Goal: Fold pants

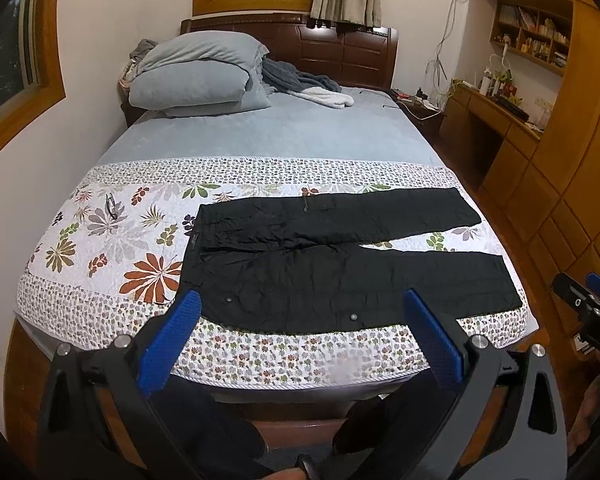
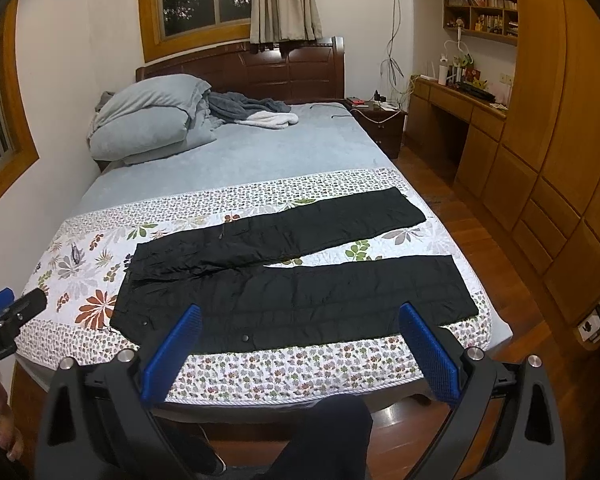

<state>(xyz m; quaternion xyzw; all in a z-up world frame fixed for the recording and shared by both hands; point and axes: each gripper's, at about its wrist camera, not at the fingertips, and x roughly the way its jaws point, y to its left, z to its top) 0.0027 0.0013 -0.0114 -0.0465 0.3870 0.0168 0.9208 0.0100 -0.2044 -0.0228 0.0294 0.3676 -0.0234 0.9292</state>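
- Left gripper (image 1: 302, 304): both blue fingers (image 1: 171, 342) are spread wide apart, with nothing between them. The unit is held off the foot edge of the bed (image 1: 260, 132), clear of all fabric.
- Right gripper (image 2: 300, 318): fingers (image 2: 430, 354) likewise spread wide, nothing held, also off the foot edge.
- Pants (image 1: 332, 264): black, laid flat across the floral quilt (image 1: 112, 236) just beyond the fingertips of both grippers. The waistband lies beyond the left finger of the left gripper; the two legs run rightward past its right finger, splayed with a wedge of quilt showing between them.
- In the right wrist view, the near leg (image 2: 340, 300) spans the gap between the fingers; the far leg (image 2: 300, 224) lies further ahead.
- Two snap buttons (image 1: 354, 316) show on the near edge of the pants, between the left gripper's fingertips.
- Far ahead of both grippers: pillows (image 1: 196, 76) and a grey blanket (image 1: 296, 82) at the headboard.
- A small dark object (image 1: 111, 207), too small to identify, rests on the quilt ahead and left of the left fingers.
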